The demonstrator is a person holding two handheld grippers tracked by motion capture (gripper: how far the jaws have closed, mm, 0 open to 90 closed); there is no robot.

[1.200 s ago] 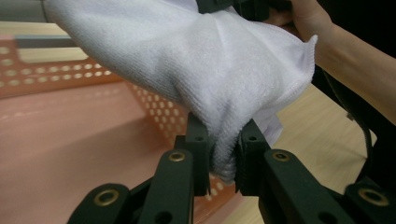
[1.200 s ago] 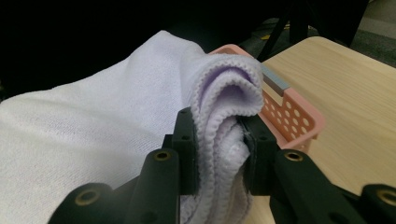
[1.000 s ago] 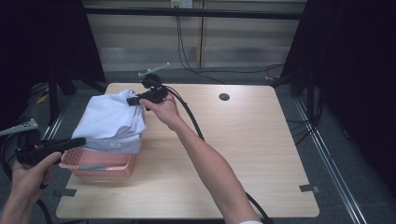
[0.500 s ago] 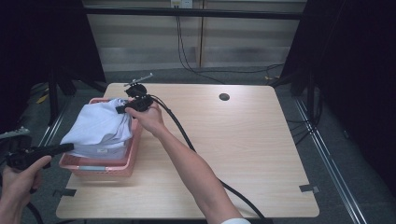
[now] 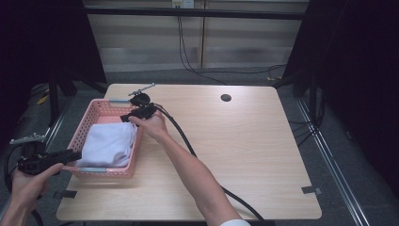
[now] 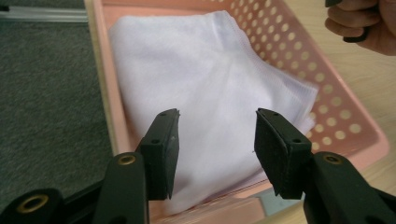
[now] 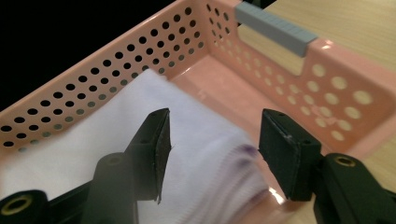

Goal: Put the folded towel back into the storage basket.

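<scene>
Since the earlier frame the folded white cloth (image 5: 109, 143) has dropped from above the pink basket (image 5: 104, 109) to lie inside it, at the table's (image 5: 244, 155) left edge. The left tool (image 6: 217, 135) and right tool (image 7: 215, 140) have just been opening; both now stand apart over the cloth, gripping nothing.

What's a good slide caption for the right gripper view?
Right gripper, jaws just opened, above the folded white cloth lying in the pink basket.
</scene>
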